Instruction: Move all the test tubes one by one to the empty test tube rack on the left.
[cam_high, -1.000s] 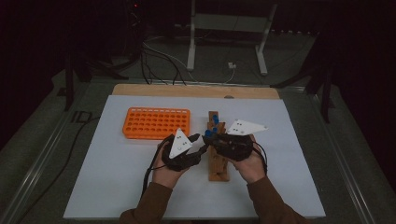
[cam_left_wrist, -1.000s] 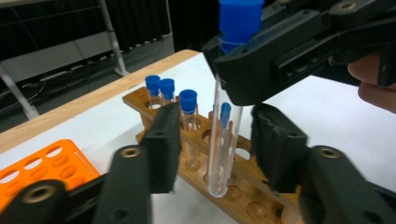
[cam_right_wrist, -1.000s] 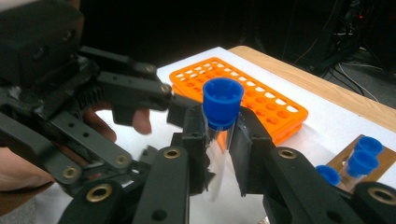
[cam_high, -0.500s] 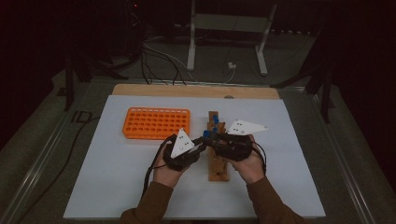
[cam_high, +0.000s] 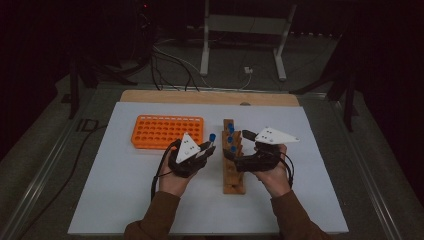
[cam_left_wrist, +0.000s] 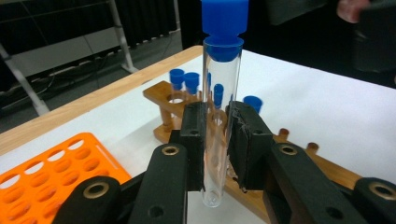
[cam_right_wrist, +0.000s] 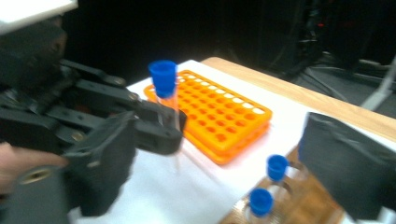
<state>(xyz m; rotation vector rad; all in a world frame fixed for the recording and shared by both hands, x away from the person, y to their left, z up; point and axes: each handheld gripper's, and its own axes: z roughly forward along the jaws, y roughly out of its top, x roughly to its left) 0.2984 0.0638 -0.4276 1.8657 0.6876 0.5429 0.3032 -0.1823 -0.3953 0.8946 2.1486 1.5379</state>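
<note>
One blue-capped test tube (cam_left_wrist: 220, 107) sits clamped in the left gripper (cam_left_wrist: 219, 140) at centre frame, the right gripper (cam_right_wrist: 219, 154) has just been opening with nothing between its jaws, and the orange rack (cam_high: 167, 131) awaits.

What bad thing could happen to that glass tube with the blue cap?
The left gripper pinches the test tube low on its smooth glass, so it might slip or tip. Its blue cap sits high and could bump the open right gripper nearby. Aiming badly, it could miss a hole in the orange rack.

Left hand-held gripper (cam_left_wrist: 215, 140) clamps an upright test tube (cam_left_wrist: 220, 112) (blue-capped) before the wooden rack (cam_left_wrist: 161, 93).
</note>
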